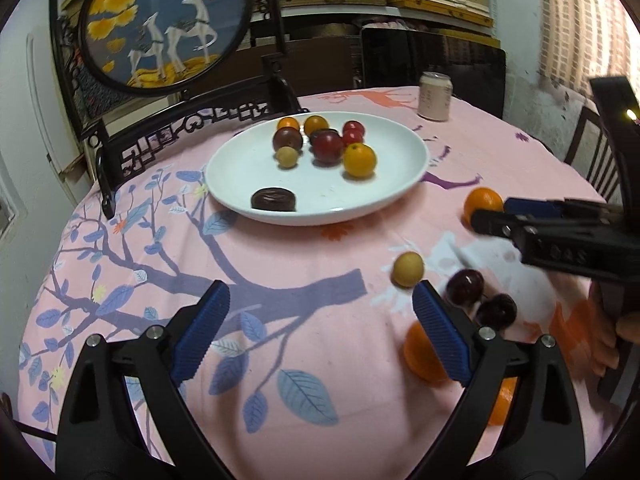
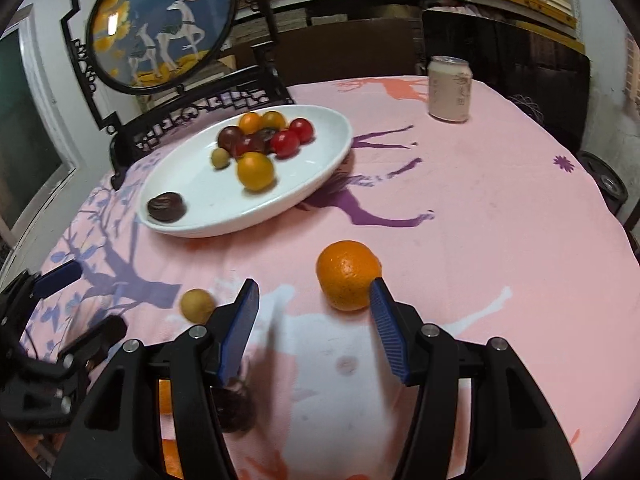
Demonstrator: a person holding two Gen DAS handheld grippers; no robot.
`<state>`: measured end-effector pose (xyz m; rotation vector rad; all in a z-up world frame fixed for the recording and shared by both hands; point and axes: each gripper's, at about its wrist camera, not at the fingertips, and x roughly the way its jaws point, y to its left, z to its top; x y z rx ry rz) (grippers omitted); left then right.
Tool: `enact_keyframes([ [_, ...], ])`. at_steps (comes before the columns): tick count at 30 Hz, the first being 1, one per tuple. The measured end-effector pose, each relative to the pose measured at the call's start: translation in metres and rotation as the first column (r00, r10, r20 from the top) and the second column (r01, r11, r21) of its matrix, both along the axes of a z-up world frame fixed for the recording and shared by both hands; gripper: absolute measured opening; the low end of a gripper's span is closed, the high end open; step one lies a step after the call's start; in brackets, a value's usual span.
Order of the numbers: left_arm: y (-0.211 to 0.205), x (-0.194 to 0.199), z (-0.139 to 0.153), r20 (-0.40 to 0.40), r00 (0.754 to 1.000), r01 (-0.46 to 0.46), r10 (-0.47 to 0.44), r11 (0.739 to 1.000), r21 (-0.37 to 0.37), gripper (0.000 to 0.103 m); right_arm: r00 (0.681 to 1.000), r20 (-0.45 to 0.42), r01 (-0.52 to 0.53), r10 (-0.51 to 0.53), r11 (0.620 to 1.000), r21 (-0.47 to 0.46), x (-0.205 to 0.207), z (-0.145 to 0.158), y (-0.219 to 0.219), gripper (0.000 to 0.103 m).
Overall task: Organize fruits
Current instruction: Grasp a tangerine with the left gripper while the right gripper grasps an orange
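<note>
A white plate (image 1: 248, 168) (image 2: 188, 168) holds several small fruits and a dark chocolate pastry (image 1: 273, 199) (image 2: 167, 207). On the pink cloth lie an orange (image 2: 347, 274) (image 1: 482, 201), a small tan fruit (image 1: 407, 269) (image 2: 197, 305), two dark plums (image 1: 465, 286) (image 1: 496, 311) and another orange (image 1: 422, 354). My left gripper (image 1: 320, 332) is open and empty, the tan fruit just beyond its right finger. My right gripper (image 2: 314, 324) is open and empty, its right fingertip beside the orange; in the left wrist view it (image 1: 492, 216) enters from the right.
A pink drinks can (image 1: 435, 96) (image 2: 450, 88) stands at the table's far side. A carved black frame with a round deer painting (image 1: 160, 24) (image 2: 160, 24) stands behind the plate. Dark chairs ring the table.
</note>
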<state>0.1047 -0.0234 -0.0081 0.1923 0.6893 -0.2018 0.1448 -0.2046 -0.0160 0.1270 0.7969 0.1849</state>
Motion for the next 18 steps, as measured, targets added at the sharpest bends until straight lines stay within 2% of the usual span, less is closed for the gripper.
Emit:
enact_keyframes([
  [6,-0.004,-0.003,-0.001,-0.001,1.0,0.012,-0.012,1.0,0.012,0.095,0.999,-0.011,0.043,-0.044,0.998,-0.045,0.012,-0.007,-0.007,0.057],
  [12,-0.005,-0.002,-0.002,-0.005,1.0,0.018,-0.018,1.0,0.015,0.095,0.996,-0.023,0.084,-0.084,0.996,-0.001,0.024,-0.009,-0.022,0.057],
  [15,-0.007,-0.003,-0.003,-0.007,1.0,0.023,-0.023,0.999,0.022,0.095,0.995,-0.029,0.099,-0.099,0.995,0.023,0.03,-0.011,-0.03,0.052],
  [18,-0.009,-0.003,-0.004,-0.009,1.0,0.026,-0.026,0.999,0.029,0.095,0.996,-0.052,0.069,-0.066,0.996,0.056,0.032,-0.013,-0.03,0.041],
])
